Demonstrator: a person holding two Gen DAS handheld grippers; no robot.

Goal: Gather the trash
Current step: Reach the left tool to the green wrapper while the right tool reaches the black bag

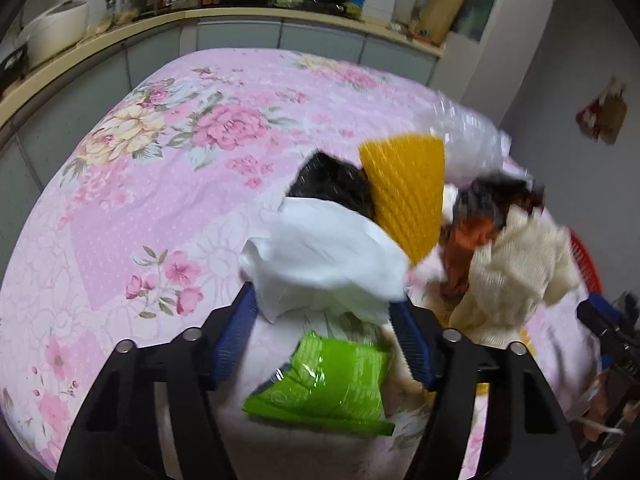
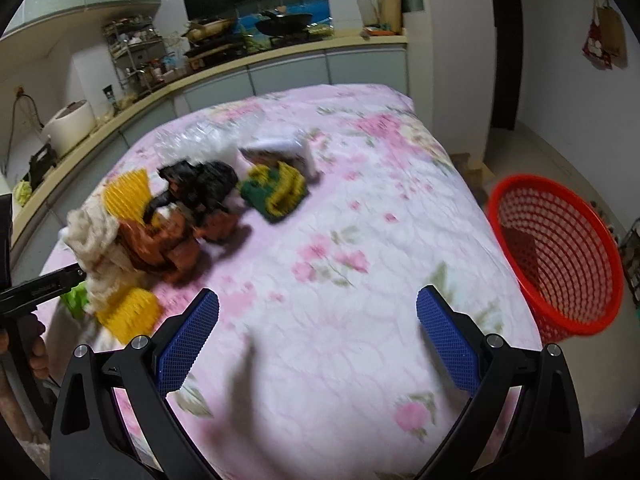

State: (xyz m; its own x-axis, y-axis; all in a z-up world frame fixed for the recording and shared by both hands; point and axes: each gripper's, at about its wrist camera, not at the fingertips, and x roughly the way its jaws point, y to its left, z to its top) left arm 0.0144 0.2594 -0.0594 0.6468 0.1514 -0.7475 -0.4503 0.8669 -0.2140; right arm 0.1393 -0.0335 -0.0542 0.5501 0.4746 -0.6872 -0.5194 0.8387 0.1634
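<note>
The left gripper (image 1: 324, 320) is spread, its blue pads either side of a crumpled white bag (image 1: 324, 256); whether they touch it I cannot tell, since motion blur softens the edges. Just below lies a green wrapper (image 1: 324, 384) on the floral surface (image 1: 140, 208). The right gripper (image 2: 318, 332) is spread wide and holds nothing, over bare cloth.

The trash pile sits dead ahead of the left gripper and up-left of the right one, so the left is nearer by my reckoning. Beyond the bag come a yellow mesh piece (image 1: 404, 192), a black wad (image 1: 332, 180), cream netting (image 1: 516, 276), then clear plastic (image 1: 468, 132).

Only the right view shows the red basket (image 2: 556, 256), off the surface's right edge on the floor, and a green-yellow sponge (image 2: 276, 192). The left view catches just a sliver of the basket's rim, but alone shows the white bag.
</note>
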